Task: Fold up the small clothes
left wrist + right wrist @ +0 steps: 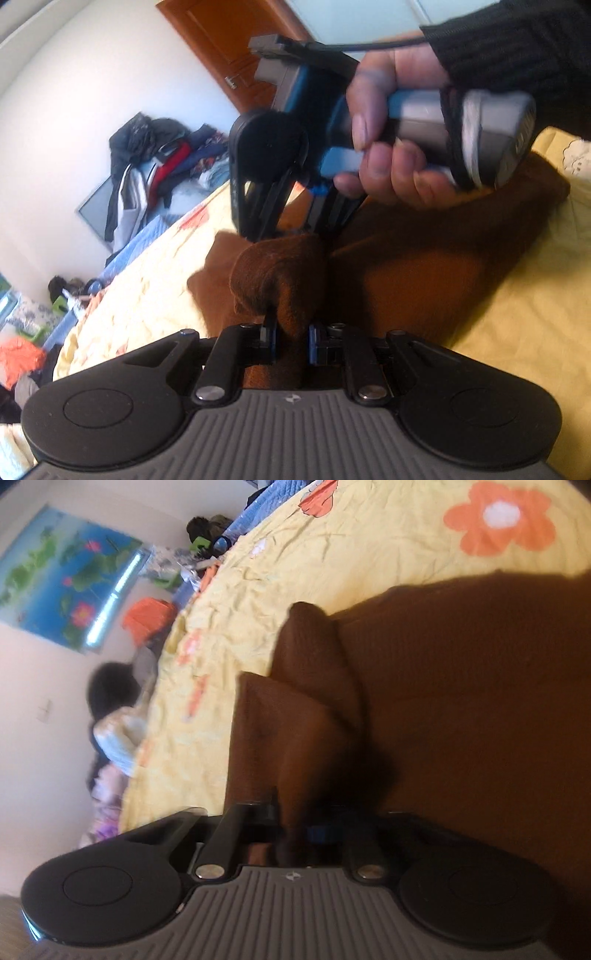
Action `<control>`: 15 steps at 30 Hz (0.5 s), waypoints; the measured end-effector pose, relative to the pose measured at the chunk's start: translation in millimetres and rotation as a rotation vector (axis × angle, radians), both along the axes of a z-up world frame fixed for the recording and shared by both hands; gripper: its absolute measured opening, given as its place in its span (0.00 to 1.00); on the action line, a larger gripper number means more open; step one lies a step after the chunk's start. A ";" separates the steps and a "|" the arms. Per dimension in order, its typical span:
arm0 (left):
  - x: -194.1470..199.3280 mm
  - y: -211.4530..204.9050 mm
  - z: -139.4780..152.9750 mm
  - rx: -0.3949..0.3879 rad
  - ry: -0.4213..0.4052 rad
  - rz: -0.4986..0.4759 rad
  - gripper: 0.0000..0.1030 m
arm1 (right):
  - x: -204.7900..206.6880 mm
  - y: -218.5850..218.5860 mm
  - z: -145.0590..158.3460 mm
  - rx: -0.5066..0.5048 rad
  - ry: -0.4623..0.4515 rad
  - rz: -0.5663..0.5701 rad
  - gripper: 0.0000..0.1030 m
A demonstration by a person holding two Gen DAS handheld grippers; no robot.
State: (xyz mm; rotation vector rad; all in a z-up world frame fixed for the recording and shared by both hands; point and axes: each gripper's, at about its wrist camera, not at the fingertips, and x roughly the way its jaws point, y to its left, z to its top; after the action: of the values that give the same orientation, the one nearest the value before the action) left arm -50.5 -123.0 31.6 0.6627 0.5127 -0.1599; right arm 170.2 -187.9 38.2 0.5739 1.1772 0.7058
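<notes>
The bed (517, 314) fills most of both views, its yellow cover printed with orange flowers (498, 517) that show at the upper right of the right wrist frame. On it lies your brown garment (424, 280), a knitted piece spread across the centre and right of each frame, with a bunched fold raised toward the cameras. In the upper left of the left wrist frame a pile of clothes (155, 162) sits heaped against the white wall. Your right hand (391, 147) grips the handle of the right hand-held gripper (295, 232) at the upper centre of that frame, its tips meeting the top of the raised fold. Your left hand-held gripper (290, 343) is clenched on a pinch of the brown fabric at the lower centre. In the right wrist frame the right gripper's fingers look closed on the cloth too, though blur and shadow make that uncertain.
</notes>
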 end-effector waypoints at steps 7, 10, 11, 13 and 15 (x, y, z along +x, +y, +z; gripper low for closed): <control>-15.0 -70.7 7.5 -0.005 -0.106 -0.248 0.14 | -28.1 -103.9 50.1 0.067 -0.202 -0.111 0.17; -17.4 -103.8 -15.2 0.012 -0.083 -0.334 0.14 | -46.6 -163.4 42.4 0.016 -0.186 -0.225 0.17; -17.0 -112.2 -24.1 0.022 -0.059 -0.351 0.15 | -51.7 -177.9 33.8 -0.012 -0.167 -0.259 0.17; -20.5 -118.9 -36.4 0.052 -0.093 -0.351 0.19 | -59.5 -194.6 15.0 -0.035 -0.133 -0.301 0.18; -26.5 -112.2 -35.0 0.048 -0.105 -0.353 0.25 | -69.1 -207.1 4.1 0.051 -0.134 -0.359 0.29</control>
State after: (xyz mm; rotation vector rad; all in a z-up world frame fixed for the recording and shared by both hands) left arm -76.9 -235.3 -3.4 0.8011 0.2960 -0.4439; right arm 101.2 -395.0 42.3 0.7462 0.9027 0.4596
